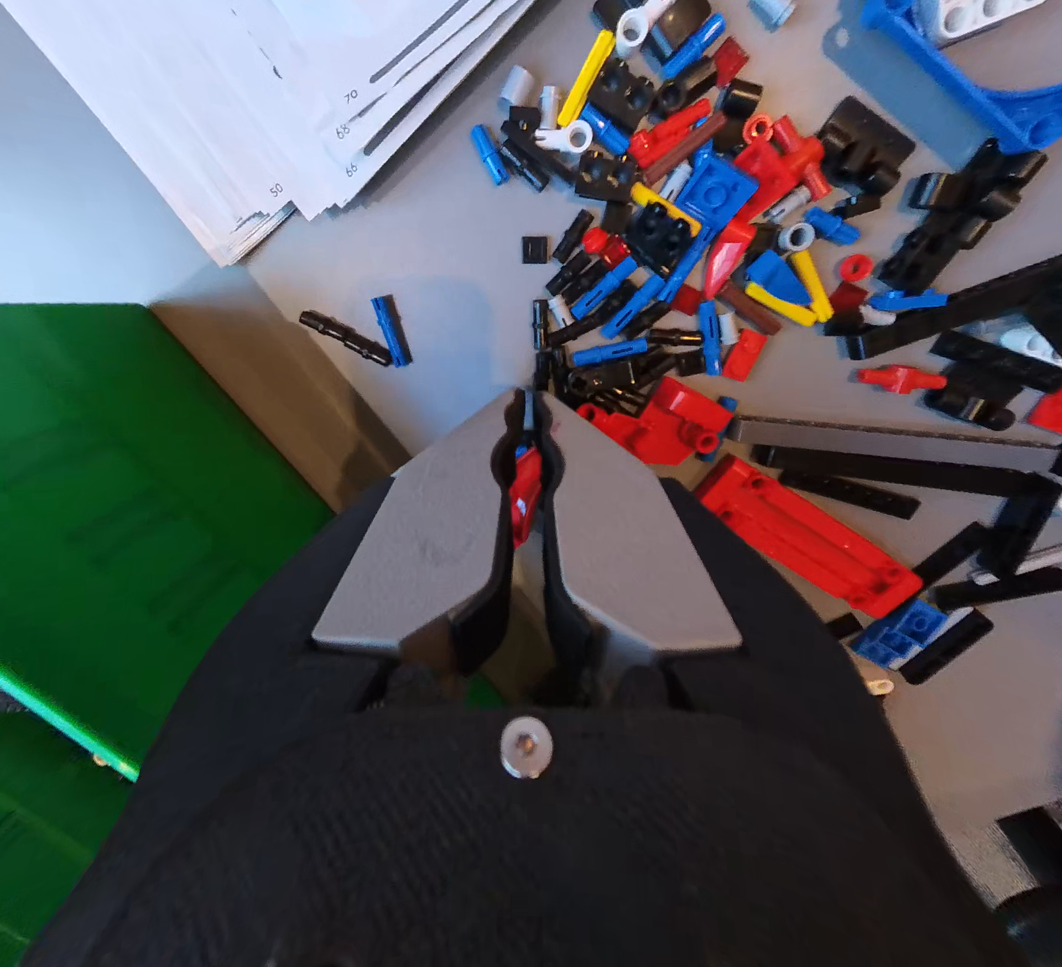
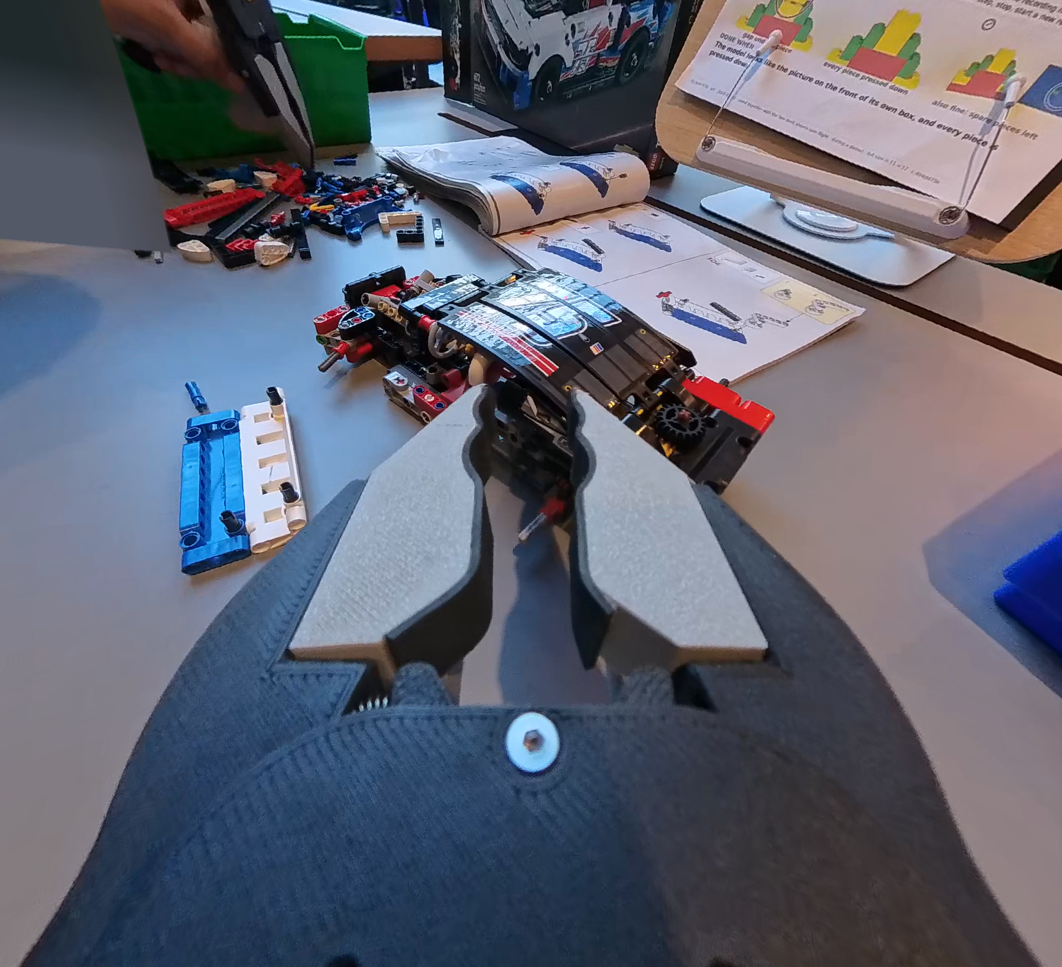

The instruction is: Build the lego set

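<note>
Fingers first: my left gripper (image 1: pixel 531 405) is pinched nearly closed at the near edge of the loose pile of bricks (image 1: pixel 678 227), with a small dark piece at the tips and a red piece (image 1: pixel 526 485) showing in the gap behind them; whether I grip either I cannot tell. My right gripper (image 2: pixel 528 399) hangs with its fingers apart and nothing between them, tips just at the near side of the part-built car (image 2: pixel 517 342). That black, stickered car lies on the grey table (image 2: pixel 862 451), touching the open instruction booklet (image 2: pixel 661 273). Behind stand the set's box (image 2: pixel 569 9) and a green bin (image 2: pixel 322 83). Left of the car lies a blue and white panel assembly (image 2: pixel 235 474), a small blue pin (image 2: pixel 197 395) just beyond it.
</note>
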Demonstrator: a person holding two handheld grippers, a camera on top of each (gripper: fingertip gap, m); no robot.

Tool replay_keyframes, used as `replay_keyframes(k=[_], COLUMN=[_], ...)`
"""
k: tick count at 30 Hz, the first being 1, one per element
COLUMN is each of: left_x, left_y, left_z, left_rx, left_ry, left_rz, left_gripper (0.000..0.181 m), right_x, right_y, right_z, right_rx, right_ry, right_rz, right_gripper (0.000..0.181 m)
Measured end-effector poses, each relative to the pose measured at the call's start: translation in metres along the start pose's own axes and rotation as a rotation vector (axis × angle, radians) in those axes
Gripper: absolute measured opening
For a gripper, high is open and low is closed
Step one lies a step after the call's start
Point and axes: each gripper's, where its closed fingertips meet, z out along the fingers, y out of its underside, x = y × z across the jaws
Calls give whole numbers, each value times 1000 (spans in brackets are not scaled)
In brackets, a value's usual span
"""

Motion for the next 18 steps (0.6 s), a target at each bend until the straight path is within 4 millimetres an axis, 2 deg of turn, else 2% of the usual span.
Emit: replay_keyframes(k=[2, 5, 9, 13, 18], left_x=[2, -5, -1, -5, -1], left_y=[-1, 3, -5, -5, -7], left_z=[1, 0, -6, -2, 6], left_rx=[-9, -46, 4, -21, -33], left_ry=[14, -25, 14, -5, 25], left_rz=[11, 22, 13, 32, 53], left_gripper=[3, 2, 3, 4, 3], right_x=[0, 1, 1, -1, 0], right_y=[0, -1, -1, -2, -2], right_z=[0, -1, -2, -3, -4], right_rx=[2, 7, 14, 15, 18], right_ry=[0, -1, -3, -10, -8], right_rz=[1, 11, 15, 12, 20], right_gripper=[22, 22, 22, 21, 22])
